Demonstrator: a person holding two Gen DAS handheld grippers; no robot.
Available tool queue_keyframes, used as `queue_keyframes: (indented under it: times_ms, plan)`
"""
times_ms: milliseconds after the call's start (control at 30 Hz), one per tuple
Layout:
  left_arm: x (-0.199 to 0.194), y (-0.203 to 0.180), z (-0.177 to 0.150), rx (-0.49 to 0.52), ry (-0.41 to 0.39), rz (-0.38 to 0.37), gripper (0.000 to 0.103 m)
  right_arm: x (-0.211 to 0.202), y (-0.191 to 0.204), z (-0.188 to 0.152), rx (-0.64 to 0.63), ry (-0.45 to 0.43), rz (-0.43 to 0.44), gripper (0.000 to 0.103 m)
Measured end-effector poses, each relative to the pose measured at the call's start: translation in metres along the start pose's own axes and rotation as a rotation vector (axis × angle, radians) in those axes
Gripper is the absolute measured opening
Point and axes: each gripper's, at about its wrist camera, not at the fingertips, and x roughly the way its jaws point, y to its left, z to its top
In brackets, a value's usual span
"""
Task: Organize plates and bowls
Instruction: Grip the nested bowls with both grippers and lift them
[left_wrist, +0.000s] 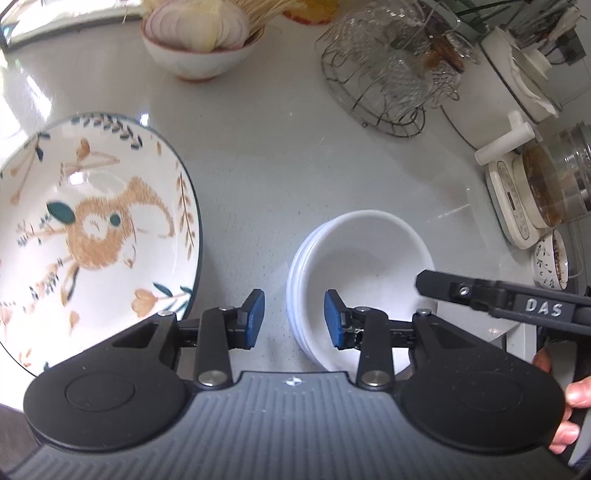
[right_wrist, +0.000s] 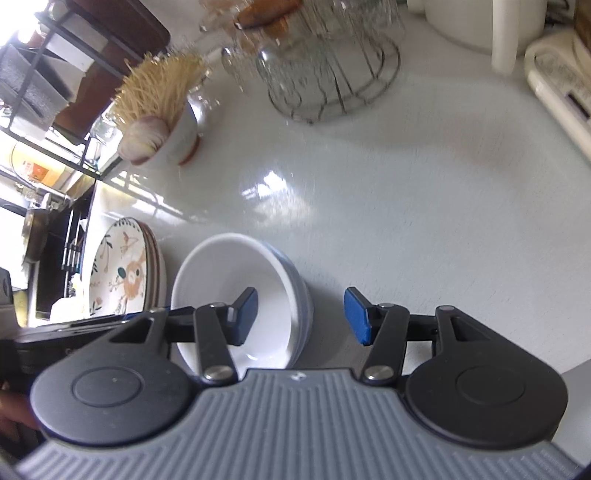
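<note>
The left gripper (left_wrist: 294, 319) stands part-spread, its 2 blue pads straddling the left rim of the stack of white bowls (left_wrist: 364, 280) without pressing on it: 1 pad sits outside the wall above the counter (left_wrist: 280, 155), the other inside the top bowl. The right gripper (right_wrist: 301, 315) is spread wider and likewise pinches nothing; its left pad hangs inside the top bowl, its right pad over bare counter beyond the stack's right wall.

The stack rests on the counter, directly below and between both tools, so each jaw line crosses 1 opposite side of the rim. The bowls are round, so no long axis governs the approach. The patterned plates (left_wrist: 99, 229) lie just beside the stack on its left, nearer the left gripper.

Judgement: the bowls appear nested already and the plates stacked; any further move depends on which rim wall each pad pair encloses.
</note>
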Motion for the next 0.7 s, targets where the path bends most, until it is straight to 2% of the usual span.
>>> queue_keyframes:
  times_ms: [100, 167, 300, 367, 433, 567, 700]
  plan:
    - [0.007, 0.002, -0.003, -0.022, 0.006, -0.021, 0.041, 0.010, -0.003, -0.004, 0.027, 0.026, 0.025, 0.054]
    - [0.011, 0.002, -0.005, -0.050, 0.013, -0.008, 0.041, 0.014, -0.003, -0.005, 0.011, 0.027, 0.041, 0.054]
    - [0.013, 0.006, -0.011, -0.080, -0.021, -0.012, 0.041, 0.021, -0.003, -0.005, -0.010, 0.034, 0.030, 0.054]
    - [0.013, 0.009, -0.015, -0.097, -0.030, -0.007, 0.041, 0.024, -0.005, -0.003, -0.007, 0.046, 0.040, 0.045]
    - [0.011, 0.011, -0.020, -0.112, -0.049, -0.010, 0.041, 0.028, -0.004, -0.001, -0.031, 0.059, 0.037, 0.042]
    - [0.012, 0.015, -0.029, -0.146, -0.059, -0.020, 0.040, 0.033, -0.004, 0.001, -0.047, 0.092, 0.052, 0.029]
    - [0.016, 0.016, -0.032, -0.146, -0.066, -0.010, 0.040, 0.038, -0.003, 0.001, -0.069, 0.116, 0.068, 0.025]
